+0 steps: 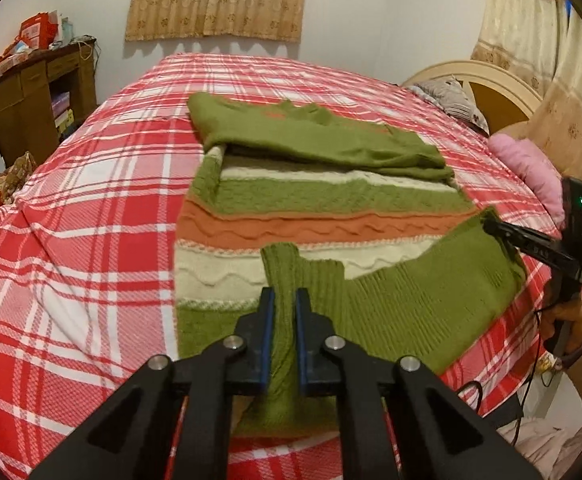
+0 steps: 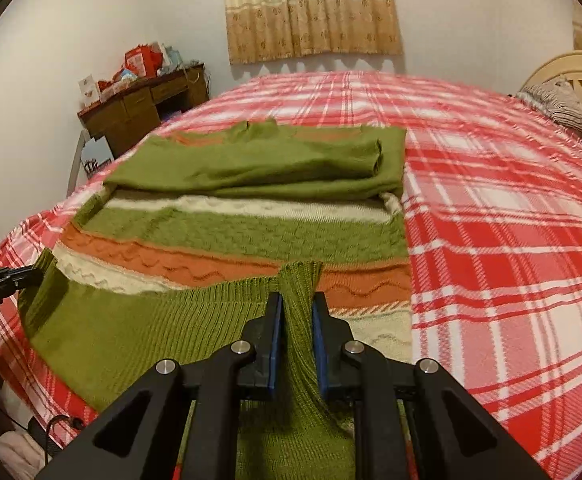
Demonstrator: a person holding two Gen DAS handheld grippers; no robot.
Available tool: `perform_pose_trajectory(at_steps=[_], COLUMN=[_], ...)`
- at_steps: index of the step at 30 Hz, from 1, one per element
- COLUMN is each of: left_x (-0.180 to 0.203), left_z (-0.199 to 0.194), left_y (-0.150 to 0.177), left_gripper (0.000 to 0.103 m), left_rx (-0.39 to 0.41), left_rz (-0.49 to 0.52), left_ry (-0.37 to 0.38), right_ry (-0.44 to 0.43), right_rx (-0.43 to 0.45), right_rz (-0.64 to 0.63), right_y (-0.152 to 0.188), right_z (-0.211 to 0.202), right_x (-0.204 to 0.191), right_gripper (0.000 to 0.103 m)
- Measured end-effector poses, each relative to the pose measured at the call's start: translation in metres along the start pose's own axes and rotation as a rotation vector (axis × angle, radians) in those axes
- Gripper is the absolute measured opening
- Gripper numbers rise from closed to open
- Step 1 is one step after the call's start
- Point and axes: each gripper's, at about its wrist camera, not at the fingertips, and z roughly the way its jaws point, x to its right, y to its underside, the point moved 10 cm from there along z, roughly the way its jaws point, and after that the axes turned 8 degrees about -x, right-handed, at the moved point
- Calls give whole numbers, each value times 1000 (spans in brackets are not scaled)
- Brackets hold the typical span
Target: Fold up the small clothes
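Pinched knit fills the foreground of both wrist views: the left gripper has its blue-padded jaws closed on a bunched ridge of the green ribbed hem, and the right gripper likewise clamps a fold of the same hem with only the cloth's thickness between its pads. That hem belongs to the striped sweater, which lies flat on the plaid bedspread, hem at six o'clock nearest the cameras, orange and cream bands across the middle, and the green sleeves already folded over the chest at twelve o'clock. From the left view the right gripper appears at three o'clock, gripping the far hem corner, with a hand below it. My worry is uneven carrying: if one corner travels faster or higher than the other, the fold would land skewed, and the loose sleeves could slide off the chest if the body drags on the bedspread. Each grip holds only a narrow pinch of stretchy rib, so a sharp tug might pull it free or distort the hem. At nine o'clock stands a wooden desk piled with red boxes; their printing is too small and blurred to read, and no label shows on the sweater.
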Motion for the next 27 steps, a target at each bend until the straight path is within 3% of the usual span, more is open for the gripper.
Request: perform_pose_trajectory(at_steps=[6,13,16,19,21,27], left_x=[-3,0,2,4,2,-4], left_z=[29,31,29,27,23,2], left_y=[12,11,13,11,8,-24], left_gripper=[17,21,22,11,11,11], left_rx=[-113,-73,-44,-49,-48,29], left_rz=[-14,-47,-30,-9,-27,-50], left_ry=[15,45,23,-8,-9,-34], right_ry=[-1,-11,-12,-8,-8,-60], right_rx=[-21,-51,-50,-55,-57,22], right_rz=[36,51,52,55,55,76], right_y=[6,16,16,16,13,-16], right_z=[5,16,16,16,12,-18], right_x=[7,7,9,9,8,6], right_gripper=[14,14,14,14,14,14])
